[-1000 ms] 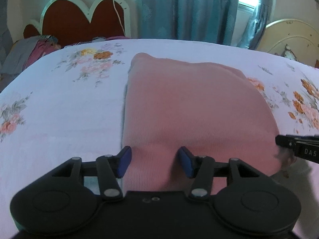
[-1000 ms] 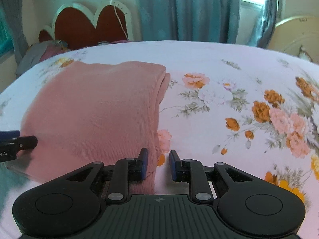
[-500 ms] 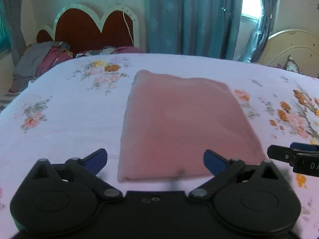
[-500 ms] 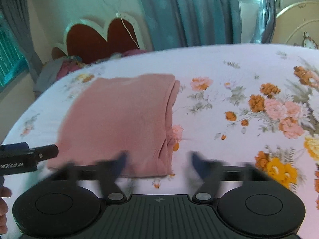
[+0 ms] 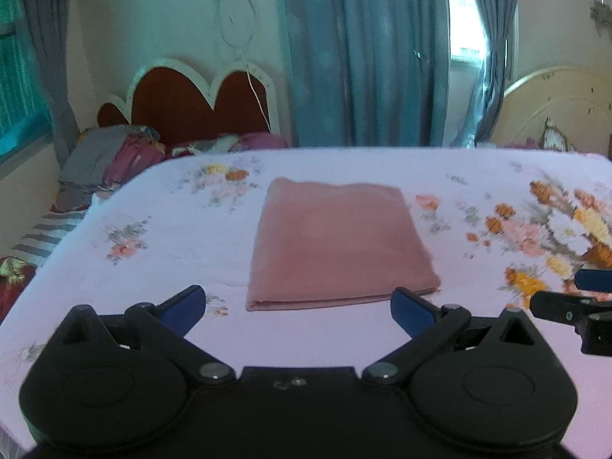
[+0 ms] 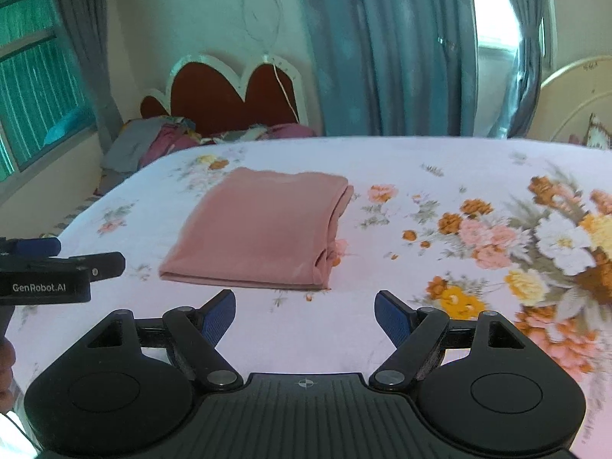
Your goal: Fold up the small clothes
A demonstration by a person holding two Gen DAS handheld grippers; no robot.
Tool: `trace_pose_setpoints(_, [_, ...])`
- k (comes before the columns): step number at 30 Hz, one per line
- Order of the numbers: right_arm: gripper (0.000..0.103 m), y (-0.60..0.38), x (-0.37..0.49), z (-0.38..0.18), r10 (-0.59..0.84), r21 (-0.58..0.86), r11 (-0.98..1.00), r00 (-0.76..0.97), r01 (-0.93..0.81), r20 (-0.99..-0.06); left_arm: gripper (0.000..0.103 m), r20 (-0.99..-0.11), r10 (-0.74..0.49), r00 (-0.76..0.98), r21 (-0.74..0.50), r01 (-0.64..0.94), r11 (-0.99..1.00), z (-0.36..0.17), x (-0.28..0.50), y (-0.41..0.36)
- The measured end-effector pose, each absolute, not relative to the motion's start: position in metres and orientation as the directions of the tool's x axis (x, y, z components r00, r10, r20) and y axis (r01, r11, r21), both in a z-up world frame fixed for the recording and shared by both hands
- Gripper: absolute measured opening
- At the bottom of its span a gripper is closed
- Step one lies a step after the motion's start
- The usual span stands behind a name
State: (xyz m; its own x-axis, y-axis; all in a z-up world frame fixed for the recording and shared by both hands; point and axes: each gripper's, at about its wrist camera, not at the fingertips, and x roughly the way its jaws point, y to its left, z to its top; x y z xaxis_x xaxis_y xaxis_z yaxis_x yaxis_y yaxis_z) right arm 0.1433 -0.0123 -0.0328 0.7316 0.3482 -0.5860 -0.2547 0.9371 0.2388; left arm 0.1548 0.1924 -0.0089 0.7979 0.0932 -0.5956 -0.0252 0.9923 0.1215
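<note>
The folded pink garment (image 5: pixel 338 243) lies flat mid-frame, long axis running away toward the headboard (image 5: pixel 191 99). Left gripper (image 5: pixel 298 306) and right gripper (image 6: pixel 305 311) are both spread, empty.

A home bedroom: a bed (image 5: pixel 160 267) under a pale floral sheet (image 6: pixel 478 199) fills the near view, with a scalloped red headboard (image 5: pixel 191 103) against the far wall. Long blue curtains (image 5: pixel 363 57) hang beside a bright window (image 5: pixel 464 19) at far right, a barred window (image 6: pixel 34 88) sits left, and clothes (image 5: pixel 107 157) lie heaped at far left
</note>
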Motion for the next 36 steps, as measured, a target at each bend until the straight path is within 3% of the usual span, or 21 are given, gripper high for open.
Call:
trace_pose_setpoints(2, [0.080, -0.016, 0.127, -0.022, 0.348, 0.229, 0.937, 0.744, -0.263, -0.570, 0.103, -0.581, 0.093, 0.809, 0.092, -0.048, 0.995, 0.000, 0.141, 0.192])
trace_pose_setpoints(5, [0.091, -0.019, 0.106, -0.005, 0.348, 0.222, 0.937, 0.771, -0.269, -0.534, 0.103, -0.569, 0.097, 0.817, 0.065, -0.073, 0.995, 0.013, 0.122, 0.192])
trace_pose_setpoints(16, [0.094, -0.018, 0.047, 0.038, 0.331, 0.165, 0.943, 0.849, -0.288, -0.412, 0.103, -0.553, 0.165, 0.817, 0.093, -0.137, 0.986, 0.033, 0.080, 0.198])
trace_pose_setpoints(36, [0.097, -0.029, 0.024, 0.041, 0.303, 0.167, 0.952, 0.870, -0.257, -0.389, 0.103, -0.564, 0.120, 0.817, 0.066, -0.101, 0.993, 0.042, 0.058, 0.195])
